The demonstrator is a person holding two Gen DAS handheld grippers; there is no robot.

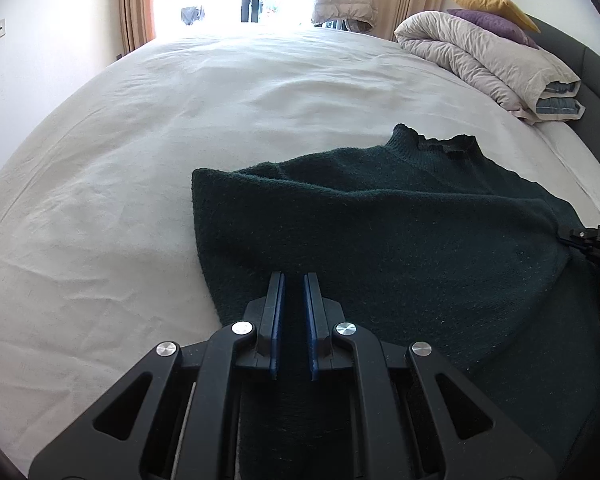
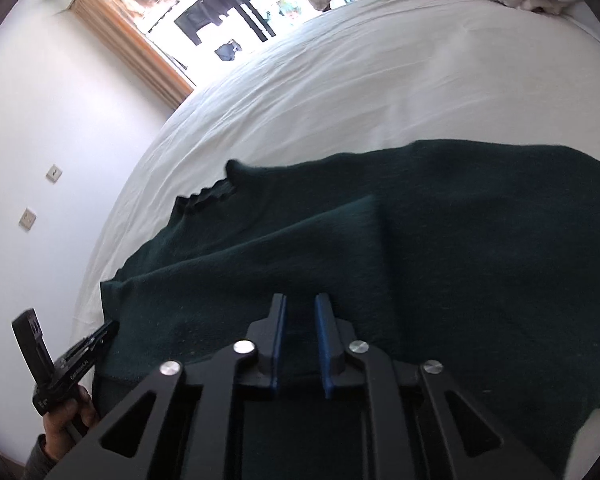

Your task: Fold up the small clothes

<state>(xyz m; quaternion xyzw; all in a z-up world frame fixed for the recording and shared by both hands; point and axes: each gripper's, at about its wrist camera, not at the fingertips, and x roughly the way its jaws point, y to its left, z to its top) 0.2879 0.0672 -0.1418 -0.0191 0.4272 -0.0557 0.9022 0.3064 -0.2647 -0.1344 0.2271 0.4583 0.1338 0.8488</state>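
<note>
The dark green sweater [image 1: 380,240] lies near the bed's [image 1: 140,160] near edge, collar toward the far edge; left gripper [image 1: 294,284] and right gripper [image 2: 300,304] pinch its hem on narrow jaws, likely to fold it

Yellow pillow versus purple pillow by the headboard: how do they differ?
The yellow pillow lies on top, farther back; the purple pillow sits beneath it, directly on the rolled duvet. More of the yellow one's face shows; the purple one is partly covered. Both are small cushions stacked against the grey headboard.
</note>
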